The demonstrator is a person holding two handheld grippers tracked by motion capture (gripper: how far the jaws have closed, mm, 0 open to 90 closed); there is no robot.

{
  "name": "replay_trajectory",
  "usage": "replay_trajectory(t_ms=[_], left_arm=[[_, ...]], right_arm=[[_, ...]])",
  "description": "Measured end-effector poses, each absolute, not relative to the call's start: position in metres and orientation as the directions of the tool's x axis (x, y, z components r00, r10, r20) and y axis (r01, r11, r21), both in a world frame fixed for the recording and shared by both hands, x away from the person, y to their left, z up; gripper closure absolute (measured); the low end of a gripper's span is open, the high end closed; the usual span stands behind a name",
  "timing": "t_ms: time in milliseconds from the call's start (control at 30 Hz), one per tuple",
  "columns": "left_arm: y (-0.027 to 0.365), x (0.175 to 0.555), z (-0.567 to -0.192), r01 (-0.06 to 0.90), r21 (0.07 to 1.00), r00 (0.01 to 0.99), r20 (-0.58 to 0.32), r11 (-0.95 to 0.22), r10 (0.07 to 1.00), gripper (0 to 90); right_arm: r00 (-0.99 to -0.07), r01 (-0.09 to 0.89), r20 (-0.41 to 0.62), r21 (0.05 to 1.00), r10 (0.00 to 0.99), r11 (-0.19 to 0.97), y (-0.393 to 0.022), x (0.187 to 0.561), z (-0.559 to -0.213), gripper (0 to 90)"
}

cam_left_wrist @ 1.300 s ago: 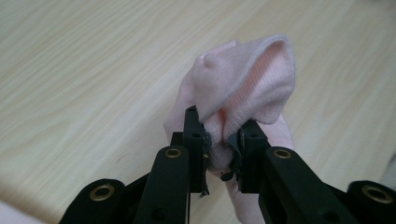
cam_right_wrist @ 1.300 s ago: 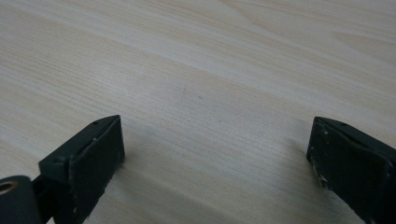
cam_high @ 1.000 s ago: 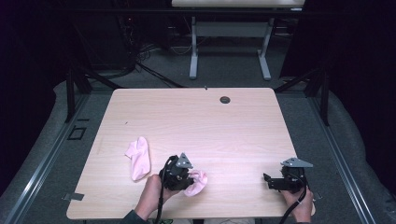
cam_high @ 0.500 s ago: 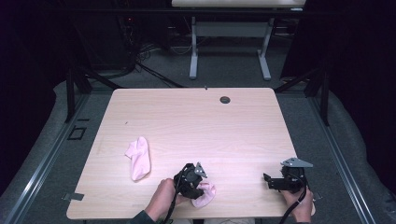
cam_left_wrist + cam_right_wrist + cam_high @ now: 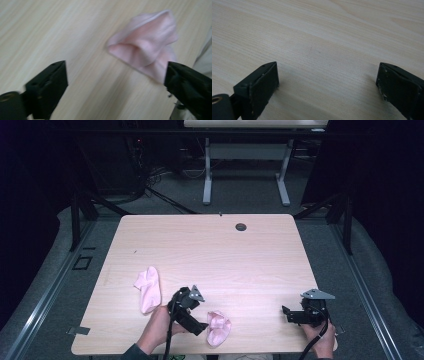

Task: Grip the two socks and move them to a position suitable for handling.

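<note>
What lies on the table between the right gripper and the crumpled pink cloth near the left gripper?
Bare wood, in the high view: nothing lies between the right gripper and the pink cloth.

High view overhead; gripper views near table (image 5: 210,245)

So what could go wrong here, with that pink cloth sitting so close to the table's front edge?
The crumpled pink cloth lies near the table's front edge, so a nudge from the open left hand-held gripper could push it off. In the left gripper view the cloth sits off to one side of the jaws, so closing now might catch just a corner. The second pink cloth lies close to the person's left forearm, which could drag it.
</note>
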State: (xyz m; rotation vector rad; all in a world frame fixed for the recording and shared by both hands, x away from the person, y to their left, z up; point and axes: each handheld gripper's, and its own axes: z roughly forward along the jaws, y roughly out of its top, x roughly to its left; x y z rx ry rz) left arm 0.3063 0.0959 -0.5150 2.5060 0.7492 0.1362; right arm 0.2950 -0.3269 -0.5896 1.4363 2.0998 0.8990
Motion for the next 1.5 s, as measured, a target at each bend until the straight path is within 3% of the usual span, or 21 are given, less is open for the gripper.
replay_trajectory(t_ms=[200,433,700,967,1067,1167,1233,1500], left_arm=[[0.155,0.332,-0.503,0.548,0.539,0.772,-0.032,-0.639,0.635,0.0],[0.208,0.368,-0.512,0.646,0.49,0.677,-0.014,-0.585,0.736,0.0],[0.233,0.395,-0.52,0.681,0.465,0.64,-0.002,-0.566,0.768,2.9],[0.239,0.411,-0.544,0.731,0.412,0.604,-0.022,-0.544,0.796,22.4],[0.24,0.412,-0.549,0.735,0.396,0.61,-0.034,-0.55,0.791,24.1],[0.241,0.412,-0.554,0.745,0.387,0.601,-0.037,-0.543,0.799,37.8],[0.242,0.411,-0.554,0.743,0.393,0.6,-0.032,-0.542,0.799,39.5],[0.246,0.408,-0.553,0.748,0.408,0.579,-0.015,-0.524,0.815,60.9]], right_arm=[[-0.366,0.645,0.004,0.722,0.93,0.25,-0.327,0.295,-0.589,4.1],[-0.369,0.644,0.004,0.722,0.929,0.252,-0.327,0.295,-0.589,4.4],[-0.369,0.644,0.004,0.723,0.929,0.252,-0.327,0.295,-0.589,4.4],[-0.371,0.644,0.006,0.722,0.929,0.253,-0.327,0.295,-0.589,4.4],[-0.37,0.644,0.006,0.722,0.929,0.252,-0.327,0.295,-0.589,4.4],[-0.369,0.644,0.005,0.722,0.929,0.252,-0.327,0.295,-0.589,4.4],[-0.37,0.644,0.006,0.723,0.929,0.252,-0.327,0.295,-0.589,4.4],[-0.369,0.644,0.005,0.723,0.929,0.252,-0.327,0.295,-0.589,4.5]])
